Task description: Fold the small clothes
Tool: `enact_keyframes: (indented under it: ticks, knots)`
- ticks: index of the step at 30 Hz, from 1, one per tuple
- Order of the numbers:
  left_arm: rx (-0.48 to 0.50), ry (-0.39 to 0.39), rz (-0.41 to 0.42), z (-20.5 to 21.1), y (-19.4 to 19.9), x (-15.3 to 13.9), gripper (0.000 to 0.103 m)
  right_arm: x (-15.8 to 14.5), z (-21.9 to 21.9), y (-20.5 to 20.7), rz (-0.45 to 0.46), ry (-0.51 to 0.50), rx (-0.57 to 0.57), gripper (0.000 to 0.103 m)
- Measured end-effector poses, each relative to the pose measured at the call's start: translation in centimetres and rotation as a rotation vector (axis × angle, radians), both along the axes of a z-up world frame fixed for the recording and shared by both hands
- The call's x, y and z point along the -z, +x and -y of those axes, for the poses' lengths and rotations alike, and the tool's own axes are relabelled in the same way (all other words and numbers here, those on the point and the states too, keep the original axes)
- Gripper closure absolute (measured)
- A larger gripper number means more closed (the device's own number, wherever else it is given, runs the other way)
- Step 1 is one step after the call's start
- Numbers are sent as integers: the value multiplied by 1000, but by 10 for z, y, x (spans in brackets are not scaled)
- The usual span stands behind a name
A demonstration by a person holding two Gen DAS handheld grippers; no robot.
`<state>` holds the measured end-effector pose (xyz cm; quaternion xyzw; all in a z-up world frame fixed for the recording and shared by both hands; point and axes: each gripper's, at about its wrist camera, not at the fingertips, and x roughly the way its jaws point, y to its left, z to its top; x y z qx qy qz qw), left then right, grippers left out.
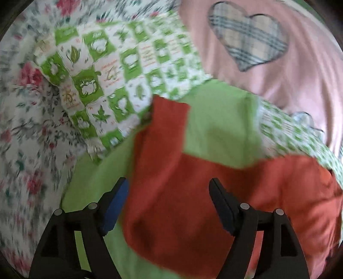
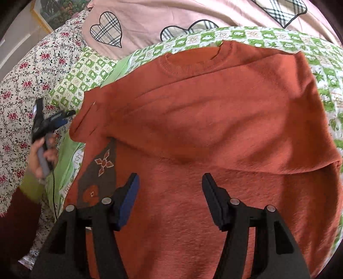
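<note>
An orange-red sweater [image 2: 214, 128] lies flat on a green cloth [image 1: 214, 128], collar [image 2: 193, 62] at the far side. A brown panel with flower motifs [image 2: 100, 171] shows at its near left. My right gripper [image 2: 169, 175] hovers open over the sweater's lower body, with nothing between its fingers. My left gripper [image 1: 167, 179] is open above a folded orange part of the sweater [image 1: 171, 203], also holding nothing. In the right wrist view the left gripper [image 2: 53, 120] sits off the sweater's left edge, held by a hand [image 2: 42, 156].
A green-and-white checked quilt [image 1: 107, 70] lies under the cloth. Beyond it is a pink cover with plaid hearts [image 1: 248, 36]. A floral sheet [image 2: 25, 85] spreads to the left. A black cable [image 2: 53, 193] trails from the left gripper. A framed picture [image 2: 53, 12] stands far left.
</note>
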<state>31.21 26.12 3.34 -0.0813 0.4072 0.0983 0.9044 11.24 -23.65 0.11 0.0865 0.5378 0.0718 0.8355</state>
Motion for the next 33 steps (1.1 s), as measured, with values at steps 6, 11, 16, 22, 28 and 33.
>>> enact_keyframes:
  ticks: [6, 11, 16, 22, 28, 33]
  knots:
    - [-2, -85, -71, -33, 56, 22, 26, 7, -13, 0, -29, -15, -44, 41]
    - [13, -140, -94, -35, 73, 36, 73, 15, -21, 1, -53, -13, -66, 41]
    - [34, -113, -5, -12, 53, 18, 94, 15, -30, -5, -45, -19, -90, 41]
    - [158, -188, 169, 67, 8, -32, 94, 9, -31, -13, -18, 10, -83, 41]
    - [360, -261, 255, 192, -27, -59, 94, -7, -10, -23, 32, 15, -19, 41]
    - [528, -244, 222, 299, -44, -42, 94, -19, 22, -36, 62, 6, 71, 41]
